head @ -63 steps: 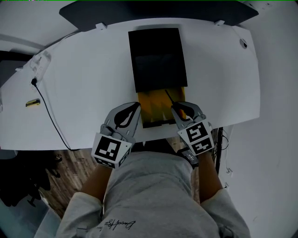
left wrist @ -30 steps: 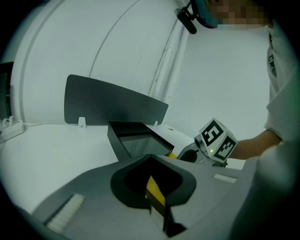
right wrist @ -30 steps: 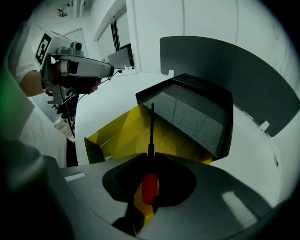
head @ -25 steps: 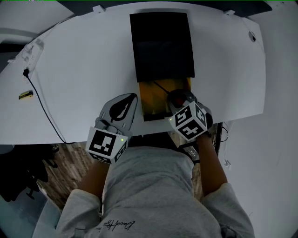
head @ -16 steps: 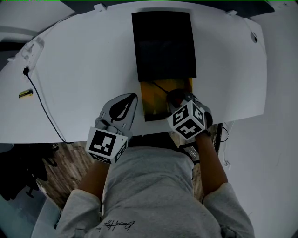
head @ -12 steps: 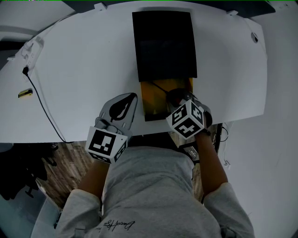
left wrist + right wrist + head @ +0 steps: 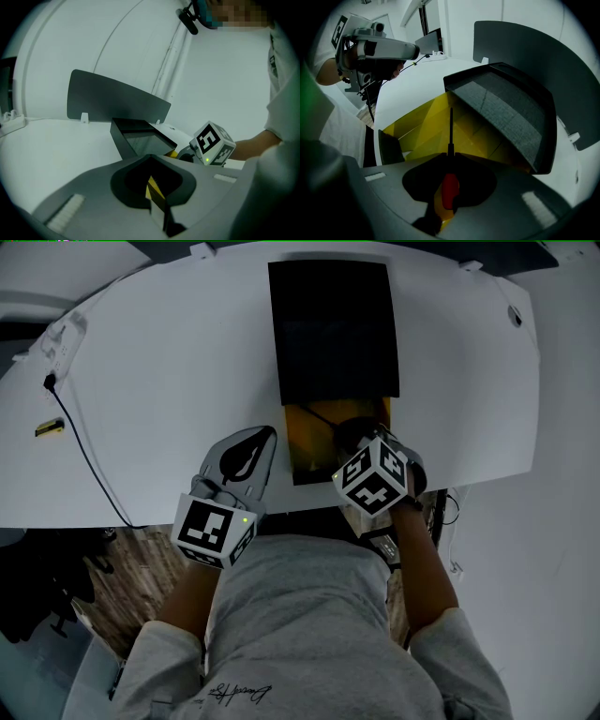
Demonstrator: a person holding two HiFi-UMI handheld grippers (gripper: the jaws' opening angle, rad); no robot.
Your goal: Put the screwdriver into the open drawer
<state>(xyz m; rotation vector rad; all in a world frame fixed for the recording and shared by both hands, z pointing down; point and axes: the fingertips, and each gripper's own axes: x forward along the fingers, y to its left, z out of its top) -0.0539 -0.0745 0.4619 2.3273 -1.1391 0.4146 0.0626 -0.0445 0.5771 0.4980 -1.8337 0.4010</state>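
Head view and both gripper views. A white table (image 7: 159, 381) carries a black cabinet (image 7: 333, 324) at upper centre of the head view, with its yellow drawer (image 7: 422, 126) pulled out toward the lower edge. The right gripper (image 7: 451, 159), pointing steeply down over the right half of the drawer, has its jaws closed on the red handle of the screwdriver (image 7: 450, 187). The black shaft projects beyond the jaw tips above the yellow interior; contact with the drawer floor cannot be judged. The left gripper (image 7: 272, 434) lies on the table just left of the drawer, jaws brought together with nothing between them. A black cable (image 7: 89, 451) crosses the table at the left of the frame.
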